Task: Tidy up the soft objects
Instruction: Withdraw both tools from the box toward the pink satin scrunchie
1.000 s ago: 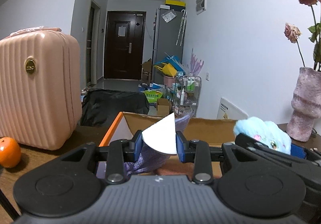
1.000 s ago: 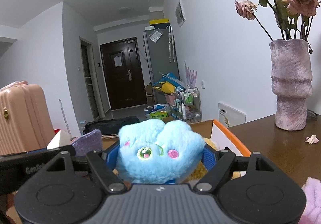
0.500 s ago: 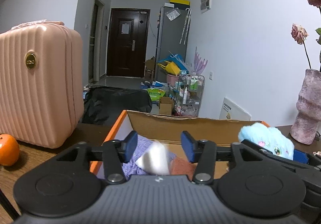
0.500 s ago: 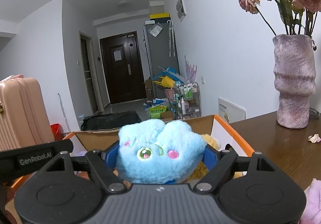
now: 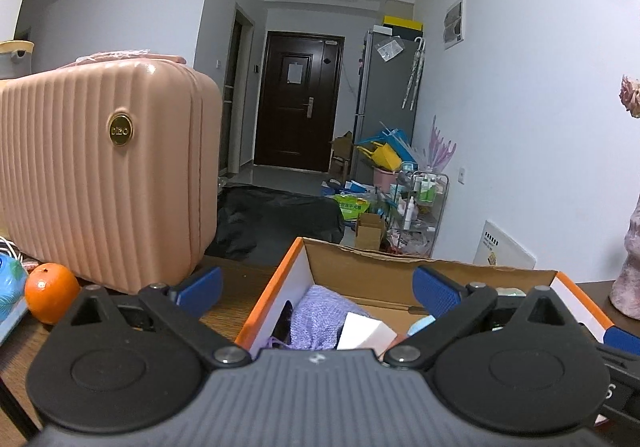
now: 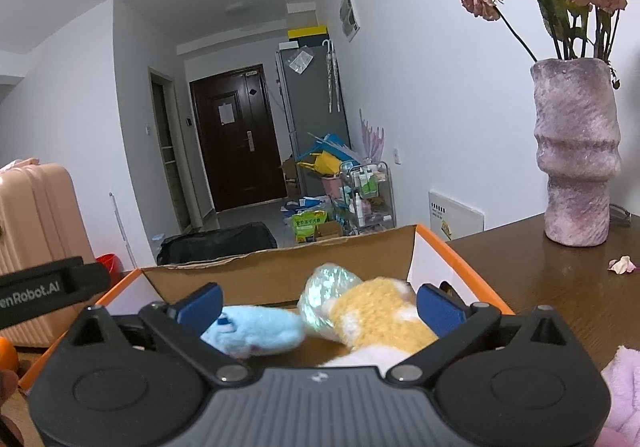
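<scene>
The bottom of the cardboard box (image 5: 360, 279) is hidden behind both gripper bodies, so only the tops of the things inside show. In the left view, the purple knitted piece (image 5: 316, 319) and the white wedge (image 5: 364, 335) lie in the left part of the box, cut off below. In the right view, the blue plush toy (image 6: 256, 331) looks blurred; it lies inside the box beside one yellow plush (image 6: 384, 319) and one shiny ball (image 6: 328, 295), the ball touching the yellow plush.

The left hand-held gripper (image 5: 318, 287) had the white wedge pinched a second ago; now its jaws stand wide with nothing between them. The right hand-held gripper (image 6: 318, 303) was clamped on the blue toy half a second ago and is now wide too.

On the bench (image 6: 560, 287) I count one vase (image 6: 576, 155), one pink suitcase (image 5: 100, 175) and one orange (image 5: 50, 297). A pink fluffy thing (image 6: 624, 395) is cut off at the right edge.
</scene>
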The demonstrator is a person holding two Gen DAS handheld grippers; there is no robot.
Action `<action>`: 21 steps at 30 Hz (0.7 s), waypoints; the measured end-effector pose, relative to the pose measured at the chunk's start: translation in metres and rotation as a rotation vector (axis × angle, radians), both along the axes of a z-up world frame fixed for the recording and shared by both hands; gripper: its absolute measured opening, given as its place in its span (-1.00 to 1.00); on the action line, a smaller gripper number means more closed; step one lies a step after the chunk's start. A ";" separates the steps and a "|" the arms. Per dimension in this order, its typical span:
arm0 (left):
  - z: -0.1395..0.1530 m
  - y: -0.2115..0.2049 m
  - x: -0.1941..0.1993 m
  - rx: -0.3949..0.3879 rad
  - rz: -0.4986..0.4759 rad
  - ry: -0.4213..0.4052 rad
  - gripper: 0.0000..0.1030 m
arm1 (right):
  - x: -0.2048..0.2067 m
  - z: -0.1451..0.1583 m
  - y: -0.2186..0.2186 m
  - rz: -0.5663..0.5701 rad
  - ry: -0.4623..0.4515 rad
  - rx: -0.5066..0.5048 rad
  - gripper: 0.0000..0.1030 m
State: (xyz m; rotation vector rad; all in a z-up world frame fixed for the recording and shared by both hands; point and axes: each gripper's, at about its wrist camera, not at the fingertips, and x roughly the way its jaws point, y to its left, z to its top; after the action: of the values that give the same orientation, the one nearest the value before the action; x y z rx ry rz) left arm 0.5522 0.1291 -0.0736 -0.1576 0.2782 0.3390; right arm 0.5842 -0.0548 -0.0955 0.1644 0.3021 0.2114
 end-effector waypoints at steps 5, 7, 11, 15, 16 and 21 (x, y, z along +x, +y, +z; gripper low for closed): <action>0.000 0.000 0.000 0.003 0.002 0.004 1.00 | -0.001 0.000 -0.001 -0.005 -0.001 0.001 1.00; -0.001 0.000 -0.001 0.005 0.002 0.005 1.00 | 0.000 0.000 -0.001 -0.006 -0.003 0.001 1.00; 0.000 -0.001 0.001 0.005 0.004 0.006 1.00 | -0.002 0.000 0.000 -0.007 -0.007 0.000 1.00; -0.001 0.001 0.002 0.006 0.004 0.009 1.00 | -0.002 0.000 0.000 -0.008 -0.010 -0.002 1.00; -0.001 0.001 0.002 0.007 0.006 0.008 1.00 | -0.003 0.000 0.000 -0.009 -0.012 -0.003 1.00; -0.002 0.000 -0.004 0.024 0.007 0.007 1.00 | -0.007 0.000 0.000 -0.009 -0.022 -0.014 1.00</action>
State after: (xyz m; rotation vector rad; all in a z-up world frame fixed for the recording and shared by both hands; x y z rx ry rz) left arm 0.5486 0.1292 -0.0757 -0.1335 0.2806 0.3497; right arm 0.5775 -0.0544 -0.0951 0.1499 0.2808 0.2018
